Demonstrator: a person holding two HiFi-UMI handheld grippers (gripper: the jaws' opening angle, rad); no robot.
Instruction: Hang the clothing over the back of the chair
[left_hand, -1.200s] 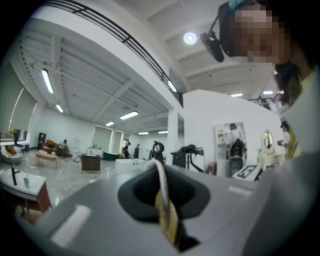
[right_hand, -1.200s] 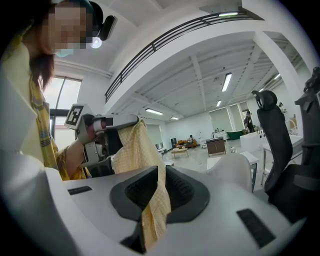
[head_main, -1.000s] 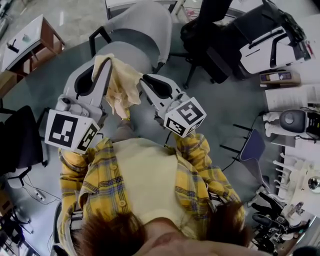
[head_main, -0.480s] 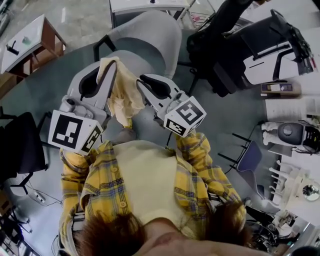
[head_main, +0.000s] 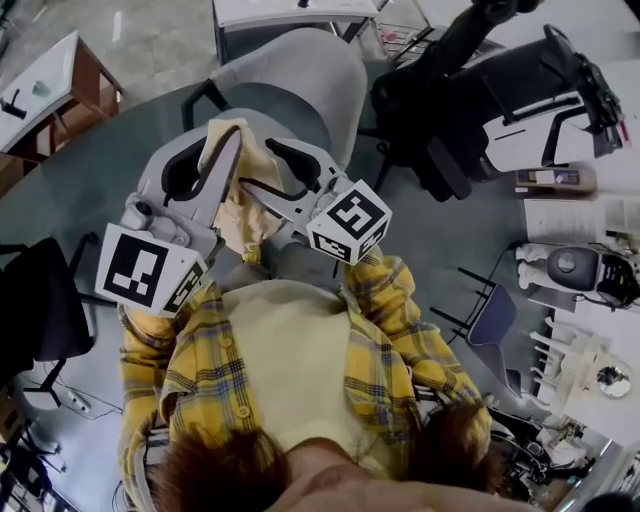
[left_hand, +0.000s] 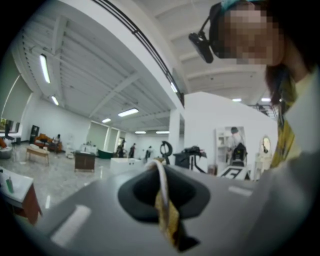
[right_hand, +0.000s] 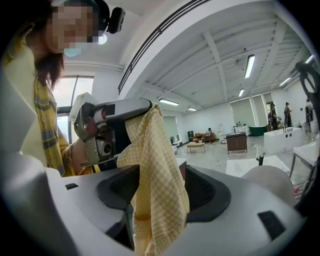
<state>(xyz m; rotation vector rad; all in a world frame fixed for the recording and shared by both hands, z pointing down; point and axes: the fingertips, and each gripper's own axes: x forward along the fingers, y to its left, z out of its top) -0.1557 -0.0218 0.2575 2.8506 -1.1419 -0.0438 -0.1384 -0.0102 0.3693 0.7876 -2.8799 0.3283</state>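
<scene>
The left arm (head_main: 148, 340) and right arm (head_main: 400, 305) are bent and held out before the chest, so the two grippers sit close together and angle toward each other. The left gripper (head_main: 228, 140) points about level, its jaws pinched tight on a fold of cloth (head_main: 243, 205). The right gripper (head_main: 265, 170) tips slightly down with its jaws opening, the cloth hanging loose between them.
</scene>
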